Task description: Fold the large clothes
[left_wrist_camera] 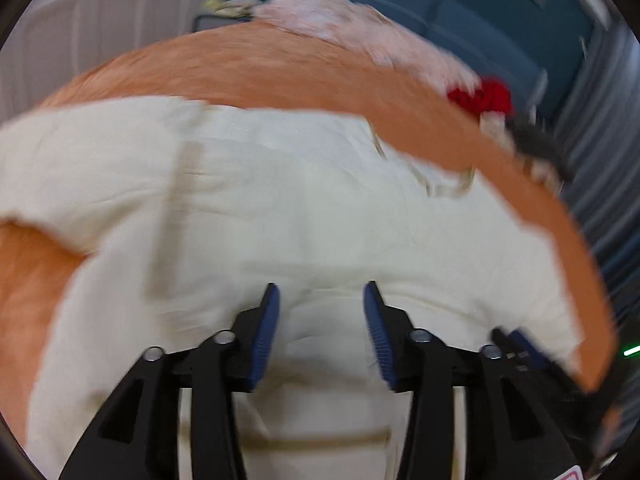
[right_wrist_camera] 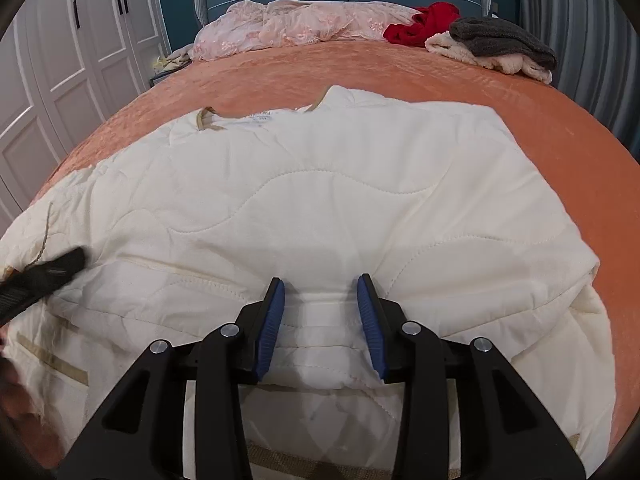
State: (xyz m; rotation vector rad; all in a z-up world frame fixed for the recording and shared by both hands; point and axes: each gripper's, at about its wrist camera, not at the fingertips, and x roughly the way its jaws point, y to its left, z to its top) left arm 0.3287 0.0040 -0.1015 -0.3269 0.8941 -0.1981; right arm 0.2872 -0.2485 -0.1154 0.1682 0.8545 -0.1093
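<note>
An orange-covered bed (right_wrist_camera: 400, 76) carries a cream quilted garment (right_wrist_camera: 320, 200), pink bedding (right_wrist_camera: 288, 24), and piled clothes (right_wrist_camera: 488, 44).

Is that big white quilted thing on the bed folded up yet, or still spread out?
Partly folded. The white quilted cover has layered edges near the right gripper, but still spreads across the orange bed.

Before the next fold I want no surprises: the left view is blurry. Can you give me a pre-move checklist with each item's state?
1. Right gripper has fabric between its fingers: ok, jaws open around a raised fold of the cream quilted garment; not closed on it.
2. Left gripper is over the garment: ok, jaws open; contact cannot tell, picture is smeared.
3. Garment lies flat on the orange bedspread: mostly ok; near edge bunched.
4. Collar at the far side: ok.
5. Far pile, red cloth and grey towel, apart from the garment: ok.
</note>
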